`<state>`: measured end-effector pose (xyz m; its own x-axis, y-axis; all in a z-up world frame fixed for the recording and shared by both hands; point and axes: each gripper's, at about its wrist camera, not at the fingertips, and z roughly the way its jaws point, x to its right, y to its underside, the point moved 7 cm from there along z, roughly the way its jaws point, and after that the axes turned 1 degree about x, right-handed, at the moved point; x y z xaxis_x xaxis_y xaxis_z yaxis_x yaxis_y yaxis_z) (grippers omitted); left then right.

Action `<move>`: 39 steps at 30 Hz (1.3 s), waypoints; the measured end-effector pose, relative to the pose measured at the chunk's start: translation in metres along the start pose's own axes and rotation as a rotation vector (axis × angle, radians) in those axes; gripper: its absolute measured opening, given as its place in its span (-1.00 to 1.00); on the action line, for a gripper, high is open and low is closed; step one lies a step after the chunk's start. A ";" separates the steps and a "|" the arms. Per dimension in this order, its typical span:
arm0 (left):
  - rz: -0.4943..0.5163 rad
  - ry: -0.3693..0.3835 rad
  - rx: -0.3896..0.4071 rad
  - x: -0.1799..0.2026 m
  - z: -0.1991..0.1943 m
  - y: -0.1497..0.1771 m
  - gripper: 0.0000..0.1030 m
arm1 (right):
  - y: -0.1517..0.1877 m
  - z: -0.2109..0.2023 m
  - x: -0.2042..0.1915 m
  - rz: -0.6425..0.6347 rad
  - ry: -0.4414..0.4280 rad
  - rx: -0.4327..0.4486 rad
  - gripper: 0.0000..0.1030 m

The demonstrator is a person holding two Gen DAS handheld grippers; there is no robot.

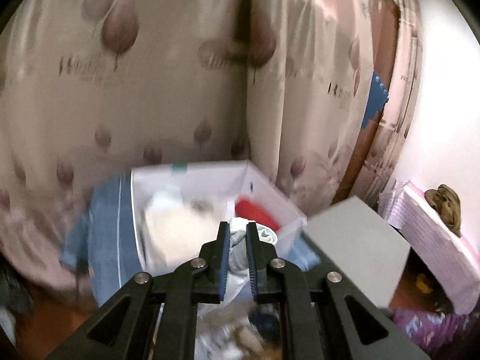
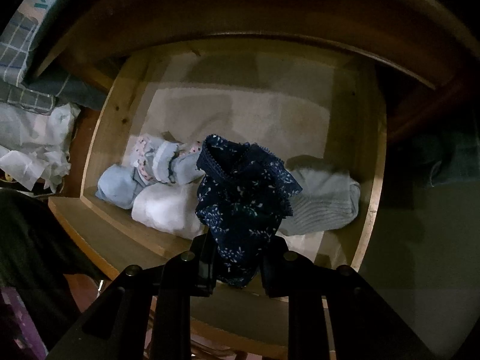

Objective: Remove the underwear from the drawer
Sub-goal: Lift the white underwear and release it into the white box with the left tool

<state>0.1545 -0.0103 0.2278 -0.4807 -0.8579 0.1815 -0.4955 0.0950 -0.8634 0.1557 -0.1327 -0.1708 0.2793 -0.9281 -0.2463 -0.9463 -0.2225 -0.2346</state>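
Observation:
In the right wrist view, my right gripper [image 2: 238, 240] is shut on navy floral underwear [image 2: 243, 192] with lace trim, held above the open wooden drawer [image 2: 99, 150]. In the drawer lie a light blue patterned garment [image 2: 150, 168], a white folded one [image 2: 168, 207] and a grey ribbed one [image 2: 324, 201]. In the left wrist view, my left gripper [image 1: 238, 231] is shut on a pale grey-white garment [image 1: 238, 243], held over a white box [image 1: 195, 180] with white and red [image 1: 255, 210] cloth inside. The view is blurred.
Curtains with a leaf print [image 1: 120, 90] hang behind the white box. A grey box [image 1: 357, 240] and a pink-white shelf [image 1: 429, 225] stand to the right. Checked cloth [image 2: 21, 60] and white crumpled bags [image 2: 39, 150] lie left of the drawer.

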 end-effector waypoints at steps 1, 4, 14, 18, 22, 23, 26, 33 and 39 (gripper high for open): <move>0.013 -0.002 0.019 0.002 0.006 -0.019 -0.79 | 0.000 -0.001 0.001 0.004 -0.004 0.002 -0.61; 0.035 -0.009 0.045 0.006 0.028 -0.056 -0.79 | -0.001 -0.003 0.002 0.012 -0.011 0.007 -0.61; 0.019 -0.055 -0.060 -0.004 0.147 -0.059 -0.79 | -0.003 -0.005 0.005 0.034 -0.038 0.019 -0.61; -0.051 -0.031 -0.123 -0.009 0.189 -0.042 -0.79 | -0.003 -0.004 0.005 0.036 -0.043 0.016 -0.61; -0.109 0.021 -0.173 -0.004 0.215 -0.024 -0.79 | -0.003 -0.005 0.006 0.040 -0.046 0.017 -0.61; -0.109 0.033 -0.189 0.000 0.220 -0.019 -0.79 | -0.003 -0.004 0.007 0.043 -0.047 0.016 -0.61; -0.094 0.055 -0.225 0.009 0.232 -0.005 -0.79 | -0.004 -0.003 0.007 0.042 -0.046 0.013 -0.61; -0.147 0.053 -0.208 0.007 0.222 -0.002 0.05 | -0.003 -0.002 0.007 0.042 -0.047 0.009 -0.61; -0.130 -0.019 -0.111 -0.009 0.176 -0.012 0.19 | -0.001 -0.001 0.007 0.037 -0.047 0.007 -0.61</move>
<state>0.2919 -0.0928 0.1536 -0.3943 -0.8759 0.2780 -0.6298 0.0373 -0.7758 0.1581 -0.1398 -0.1715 0.2517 -0.9205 -0.2990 -0.9550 -0.1861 -0.2309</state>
